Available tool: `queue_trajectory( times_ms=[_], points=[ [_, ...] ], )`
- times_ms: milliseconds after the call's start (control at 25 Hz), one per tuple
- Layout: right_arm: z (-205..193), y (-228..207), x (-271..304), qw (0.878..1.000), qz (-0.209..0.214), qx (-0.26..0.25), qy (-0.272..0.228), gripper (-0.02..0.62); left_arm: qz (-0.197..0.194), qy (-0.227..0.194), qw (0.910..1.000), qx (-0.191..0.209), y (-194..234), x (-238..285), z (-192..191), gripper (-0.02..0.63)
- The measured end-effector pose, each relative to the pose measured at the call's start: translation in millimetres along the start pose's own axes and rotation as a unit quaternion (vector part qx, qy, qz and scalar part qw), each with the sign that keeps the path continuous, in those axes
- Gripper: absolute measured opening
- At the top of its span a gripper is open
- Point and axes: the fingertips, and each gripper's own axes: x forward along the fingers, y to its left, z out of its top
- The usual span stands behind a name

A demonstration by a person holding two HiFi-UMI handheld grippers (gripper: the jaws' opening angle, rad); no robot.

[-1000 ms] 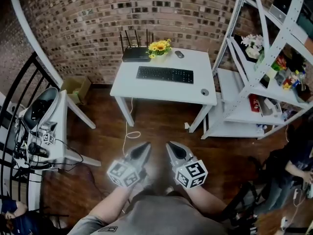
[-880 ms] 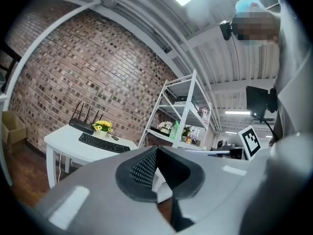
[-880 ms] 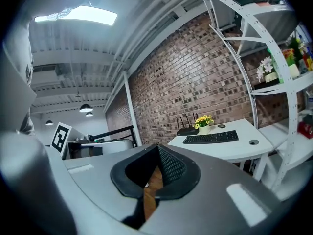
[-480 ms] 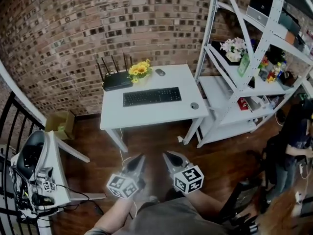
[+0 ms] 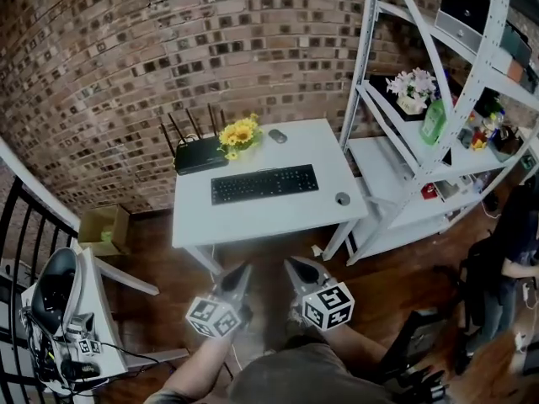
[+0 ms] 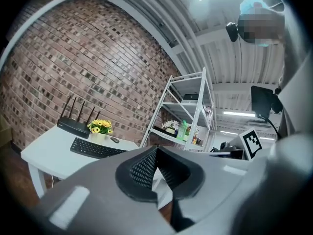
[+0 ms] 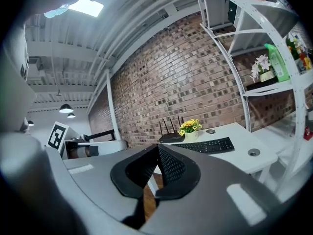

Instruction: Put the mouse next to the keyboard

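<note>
Though beyond keyboard (image 5: 264, 183), mouse (image 5: 277, 135) beside flowers (image 5: 239, 132)

The mouse (image 5: 277, 135) is too small for detail; right edge crops the bystander (image 5: 515, 234).

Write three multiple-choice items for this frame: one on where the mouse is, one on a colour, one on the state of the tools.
1. Where is the mouse?
A. on the floor
B. at the back of the desk, right of the flowers
C. held in a tool

2. What colour is the keyboard?
A. white
B. red
C. black

3. How are the left tool and the right tool?
A. both shut, empty
B. both wide open
C. left shut on the mouse

Key: 1 B, it lies near the wall beside the flowers. 2 C, it is black against the white top. 3 A, each tool's own view shows the jaws together with nothing between them.
</note>
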Motion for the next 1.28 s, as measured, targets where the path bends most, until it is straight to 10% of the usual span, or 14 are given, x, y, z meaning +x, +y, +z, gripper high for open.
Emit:
queue_trajectory(
  times_ms=[600,1280],
  points=[
    [59.9,-131.6,108.8,1.0,0.005,-0.007,0.0,0.012,0.027,-0.001,0.9996,0.005,72.7,152.6,36.2,0.002],
    [71.1,-186.0,226.1,0.998,-0.05,0.02,0.032,0.013,0.0,0.031,0.9991,-0.03,178.7,237.4,58.9,0.002]
  ],
)
